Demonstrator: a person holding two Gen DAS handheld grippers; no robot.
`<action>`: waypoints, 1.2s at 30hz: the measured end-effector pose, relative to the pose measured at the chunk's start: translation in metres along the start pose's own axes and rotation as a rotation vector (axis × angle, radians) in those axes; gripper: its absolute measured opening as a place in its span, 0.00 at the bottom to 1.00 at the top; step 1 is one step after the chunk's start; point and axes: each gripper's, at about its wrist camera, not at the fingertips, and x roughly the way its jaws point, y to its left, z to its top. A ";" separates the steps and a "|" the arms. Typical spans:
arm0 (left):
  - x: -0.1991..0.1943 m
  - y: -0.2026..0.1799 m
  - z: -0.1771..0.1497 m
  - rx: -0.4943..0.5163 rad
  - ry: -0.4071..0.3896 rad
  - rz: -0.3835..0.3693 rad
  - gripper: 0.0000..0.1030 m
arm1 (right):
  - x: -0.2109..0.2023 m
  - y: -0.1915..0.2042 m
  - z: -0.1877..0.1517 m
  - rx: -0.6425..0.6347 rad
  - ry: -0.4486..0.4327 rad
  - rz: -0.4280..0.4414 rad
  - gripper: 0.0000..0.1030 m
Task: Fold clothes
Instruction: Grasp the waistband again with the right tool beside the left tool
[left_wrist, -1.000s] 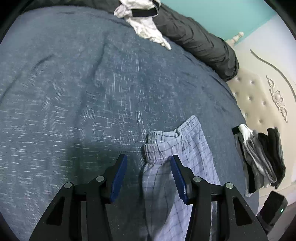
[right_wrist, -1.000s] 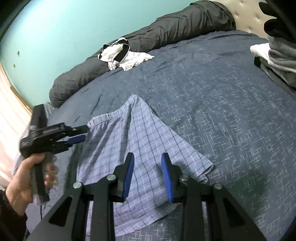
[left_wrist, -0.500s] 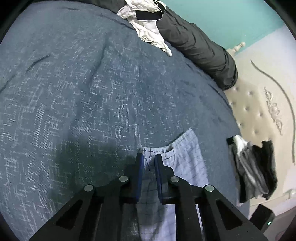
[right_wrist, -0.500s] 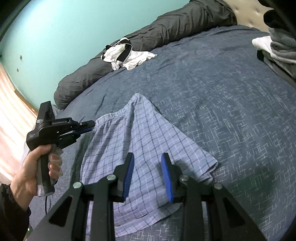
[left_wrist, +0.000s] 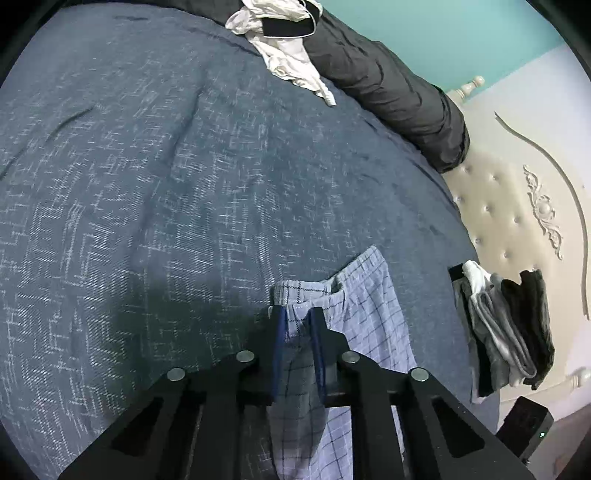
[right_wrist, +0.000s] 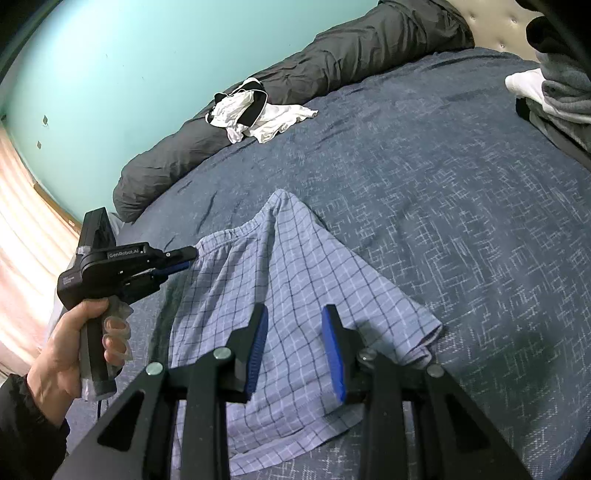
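Clamped on the elastic waistband of the plaid shorts (left_wrist: 369, 314), the left gripper (left_wrist: 297, 332) is pinching the light blue checked fabric between its blue pads, with cloth bunching up between the jaws and hanging down toward the camera. From the right wrist view, the same left gripper (right_wrist: 184, 254) is reaching in from the side at the waistband corner, carried by the person's left hand (right_wrist: 70, 347) in a dark sleeve. The right gripper (right_wrist: 295, 350) is hovering over the middle of the plaid shorts (right_wrist: 295, 288) with its jaws standing apart, and whether the pads are touching the cloth is not clear. The shorts are lying spread on the dark blue bedspread (right_wrist: 461, 229), waistband toward the far side, one leg hem curling up at the near right edge. Wide bare bedspread (left_wrist: 147, 203) is stretching away beyond and beside the shorts in both views. Along the far edge a rolled dark grey duvet (right_wrist: 332, 62) is lying against the turquoise wall, with a crumpled white and black garment (right_wrist: 255, 110) resting on it. A stack of folded grey, white and black clothes (left_wrist: 506, 325) is sitting near the tufted cream headboard (left_wrist: 517, 206), well apart from the shorts.
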 end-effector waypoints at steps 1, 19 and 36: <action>0.000 0.000 0.000 0.003 0.000 0.000 0.10 | 0.001 0.000 -0.001 0.000 0.001 0.001 0.29; 0.000 0.021 0.010 -0.113 -0.029 0.001 0.10 | 0.000 0.001 -0.003 0.002 0.003 0.014 0.29; -0.003 0.023 -0.001 -0.069 0.011 -0.016 0.44 | 0.039 -0.006 0.082 -0.066 0.157 0.003 0.55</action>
